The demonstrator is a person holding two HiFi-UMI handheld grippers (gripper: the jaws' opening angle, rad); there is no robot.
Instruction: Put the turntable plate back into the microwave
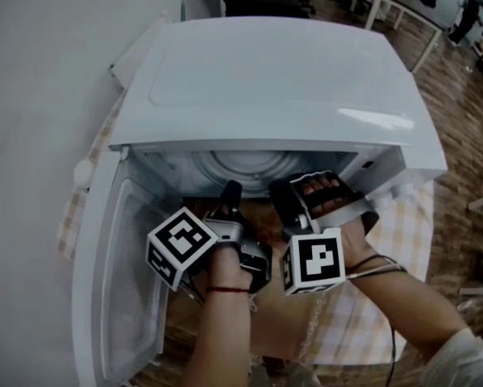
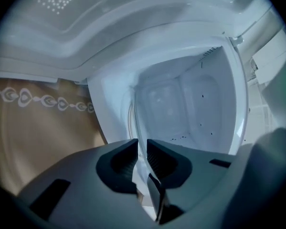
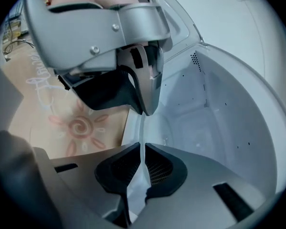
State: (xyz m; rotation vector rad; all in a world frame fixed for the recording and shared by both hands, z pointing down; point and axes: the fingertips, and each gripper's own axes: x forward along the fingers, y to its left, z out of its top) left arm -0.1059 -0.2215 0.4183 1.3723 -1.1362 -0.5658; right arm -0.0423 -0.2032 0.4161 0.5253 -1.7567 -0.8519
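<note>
Holding the glass turntable plate (image 1: 249, 166) by its near rim, the left gripper (image 2: 142, 146) and the right gripper (image 3: 142, 151) had their jaws pinched narrow on it. The plate lay far from them, inside the microwave (image 1: 265, 71).

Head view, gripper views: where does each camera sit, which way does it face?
Head view: on the person's head, steeply down on the open microwave; both forearms, left gripper, right gripper show.
Left gripper view: on that gripper, into the cavity; own jaws clamp the turntable plate.
Right gripper view: likewise; left gripper ahead.
Gripper views share: turntable plate, cavity.
</note>
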